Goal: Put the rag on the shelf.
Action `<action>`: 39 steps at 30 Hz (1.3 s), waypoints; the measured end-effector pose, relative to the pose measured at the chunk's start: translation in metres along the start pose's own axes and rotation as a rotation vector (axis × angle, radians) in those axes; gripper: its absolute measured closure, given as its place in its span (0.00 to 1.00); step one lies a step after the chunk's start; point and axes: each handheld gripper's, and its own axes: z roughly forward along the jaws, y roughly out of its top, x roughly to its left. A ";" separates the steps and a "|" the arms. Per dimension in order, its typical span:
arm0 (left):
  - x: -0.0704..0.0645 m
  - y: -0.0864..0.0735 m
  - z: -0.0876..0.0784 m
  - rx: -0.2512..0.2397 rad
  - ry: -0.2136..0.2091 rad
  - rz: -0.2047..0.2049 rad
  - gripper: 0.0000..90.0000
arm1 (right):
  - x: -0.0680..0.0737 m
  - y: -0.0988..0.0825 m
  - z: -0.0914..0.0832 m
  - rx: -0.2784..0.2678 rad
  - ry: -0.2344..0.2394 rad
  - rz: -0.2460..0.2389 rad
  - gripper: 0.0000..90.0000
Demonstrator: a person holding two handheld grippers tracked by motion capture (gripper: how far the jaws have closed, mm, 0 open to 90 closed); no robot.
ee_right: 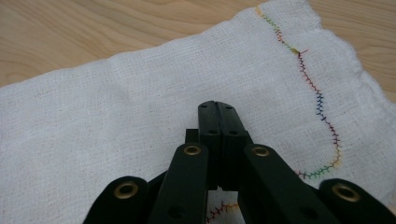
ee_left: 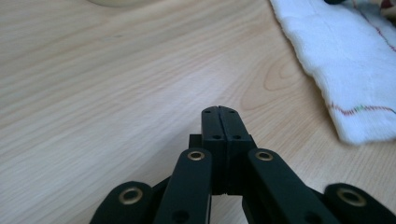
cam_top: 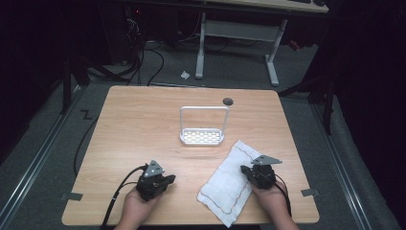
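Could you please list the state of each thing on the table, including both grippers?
left gripper: shut, nothing between its jaws, over bare wood beside the cloth.
right gripper: shut, empty, over the cloth.
white cloth: lying flat, folded into a long rectangle, one corner past the table's near edge.
white rack: upright, empty, standing at mid-table.
table: wooden, level.

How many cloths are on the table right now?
1. The white cloth lies flat at the table's near right, under the right claw and just to the right of the left claw. The white rack at mid-table holds none.
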 end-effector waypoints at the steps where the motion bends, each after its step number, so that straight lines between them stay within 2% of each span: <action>1: 0.000 0.000 0.000 0.000 0.000 0.000 1.00 | 0.004 0.001 0.001 0.001 0.011 -0.012 1.00; 2: -0.003 0.001 0.005 0.002 -0.005 0.002 1.00 | 0.004 0.001 0.001 0.001 0.011 -0.012 1.00; 3: -0.006 0.003 0.009 0.001 -0.019 -0.001 1.00 | 0.011 0.002 0.003 0.003 0.033 -0.032 1.00; 8: -0.021 0.019 0.031 -0.016 -0.062 0.000 1.00 | 0.026 0.006 0.007 0.006 0.073 -0.071 1.00; 12: -0.034 0.037 0.045 -0.026 -0.097 0.024 1.00 | 0.032 0.007 0.009 0.005 0.093 -0.091 1.00; 16: -0.046 0.050 0.061 -0.003 -0.120 0.059 1.00 | 0.039 0.008 0.011 0.007 0.108 -0.108 1.00; 19: -0.052 0.052 0.072 0.043 -0.115 0.089 1.00 | 0.038 0.009 0.011 0.005 0.112 -0.107 1.00; 20: -0.053 0.051 0.074 0.046 -0.115 0.094 1.00 | 0.036 0.009 0.005 -0.025 0.105 -0.095 1.00; 22: -0.053 0.050 0.072 0.047 -0.113 0.096 1.00 | 0.032 0.010 -0.004 -0.061 0.083 -0.067 1.00; 24: -0.053 0.048 0.070 0.046 -0.115 0.099 1.00 | 0.029 0.009 -0.007 -0.069 0.070 -0.059 1.00; 26: -0.054 0.044 0.065 0.052 -0.110 0.110 1.00 | 0.021 0.005 -0.009 -0.048 0.037 -0.047 1.00; 27: -0.054 0.044 0.065 0.052 -0.110 0.110 1.00 | 0.021 0.005 -0.009 -0.048 0.037 -0.047 1.00; 28: -0.055 0.043 0.063 0.053 -0.110 0.112 1.00 | 0.018 0.002 -0.007 -0.023 0.031 -0.042 1.00; 32: -0.057 0.032 0.053 0.048 -0.113 0.112 1.00 | 0.019 0.002 -0.002 -0.002 0.040 -0.047 1.00; 35: -0.057 0.022 0.043 0.041 -0.118 0.104 1.00 | 0.027 0.005 0.005 0.002 0.059 -0.080 1.00; 39: -0.059 0.009 0.030 0.036 -0.120 0.102 1.00 | 0.033 0.008 0.010 0.003 0.083 -0.090 1.00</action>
